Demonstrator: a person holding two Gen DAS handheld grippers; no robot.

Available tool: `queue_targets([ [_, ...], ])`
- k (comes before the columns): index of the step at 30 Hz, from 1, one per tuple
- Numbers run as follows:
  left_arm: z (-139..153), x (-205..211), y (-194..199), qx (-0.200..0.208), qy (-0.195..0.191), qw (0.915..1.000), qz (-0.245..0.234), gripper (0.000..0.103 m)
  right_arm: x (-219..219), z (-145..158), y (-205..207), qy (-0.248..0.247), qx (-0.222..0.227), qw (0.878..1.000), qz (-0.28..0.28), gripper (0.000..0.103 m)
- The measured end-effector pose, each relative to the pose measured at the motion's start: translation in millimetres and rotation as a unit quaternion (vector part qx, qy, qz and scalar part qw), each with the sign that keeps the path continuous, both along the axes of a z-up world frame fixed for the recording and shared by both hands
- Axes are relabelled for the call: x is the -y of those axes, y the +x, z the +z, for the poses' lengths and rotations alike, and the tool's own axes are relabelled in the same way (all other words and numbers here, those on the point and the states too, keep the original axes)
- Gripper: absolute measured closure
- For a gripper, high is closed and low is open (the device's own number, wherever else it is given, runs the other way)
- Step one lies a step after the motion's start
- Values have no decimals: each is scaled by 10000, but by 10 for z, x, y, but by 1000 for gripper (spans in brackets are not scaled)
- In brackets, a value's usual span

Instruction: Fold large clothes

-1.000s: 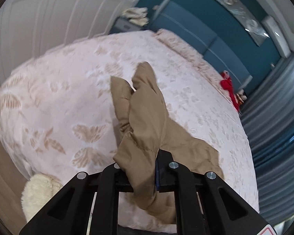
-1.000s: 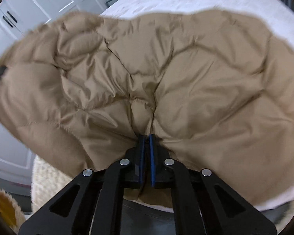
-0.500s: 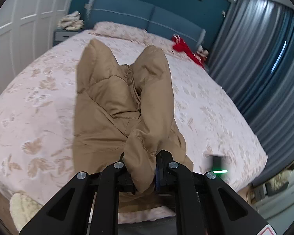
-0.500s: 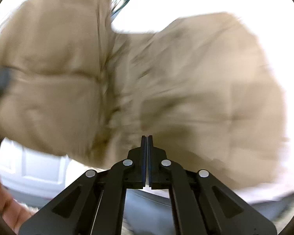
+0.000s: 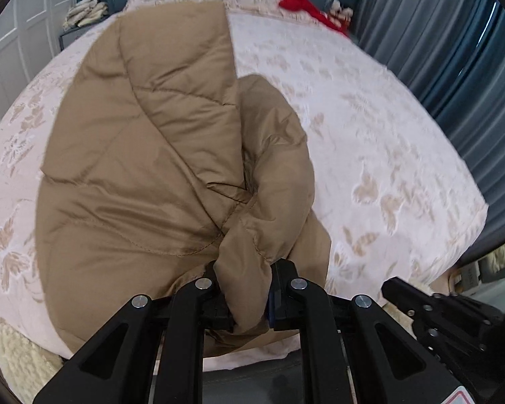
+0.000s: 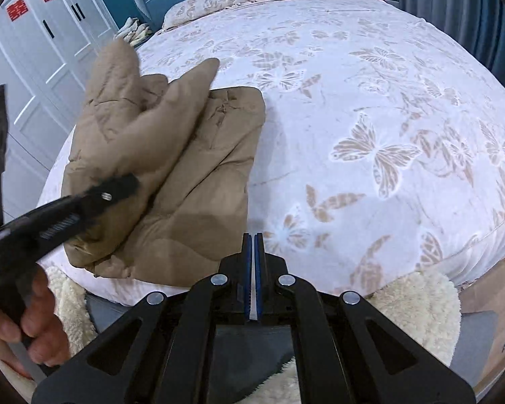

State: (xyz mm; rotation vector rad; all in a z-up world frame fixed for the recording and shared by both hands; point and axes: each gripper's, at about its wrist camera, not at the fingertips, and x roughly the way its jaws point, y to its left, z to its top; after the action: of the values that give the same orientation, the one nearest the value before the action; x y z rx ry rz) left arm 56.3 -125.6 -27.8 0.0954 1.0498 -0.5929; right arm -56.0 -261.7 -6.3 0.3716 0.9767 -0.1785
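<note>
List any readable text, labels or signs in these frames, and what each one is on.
"囍" in red, one cutout on each of several white wardrobe doors, right wrist view.
Red triangle sticker on the left tongs' body: cut off by the frame edge, nothing readable.
Ridged marking on the left tongs seen from the right wrist view: blurred, unreadable.
Nothing legible on the tan jacket or the bedspread.

Both views were bright and evenly lit, with soft shadows under the jacket (image 5: 144, 155). Fisheye bending curved the bed (image 6: 370, 107); corners went black, and the raised sleeve blurred.
</note>
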Motion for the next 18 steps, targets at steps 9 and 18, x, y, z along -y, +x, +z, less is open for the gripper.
queue_targets([
  [9, -313, 206, -85, -148, 397, 9991, -82, 92, 114, -58, -25, 29, 2, 10000, -8, 102],
  [18, -451, 297, -213, -61, 623, 9977, -240, 90, 138, -28, -79, 95, 39, 9999, -65, 101],
])
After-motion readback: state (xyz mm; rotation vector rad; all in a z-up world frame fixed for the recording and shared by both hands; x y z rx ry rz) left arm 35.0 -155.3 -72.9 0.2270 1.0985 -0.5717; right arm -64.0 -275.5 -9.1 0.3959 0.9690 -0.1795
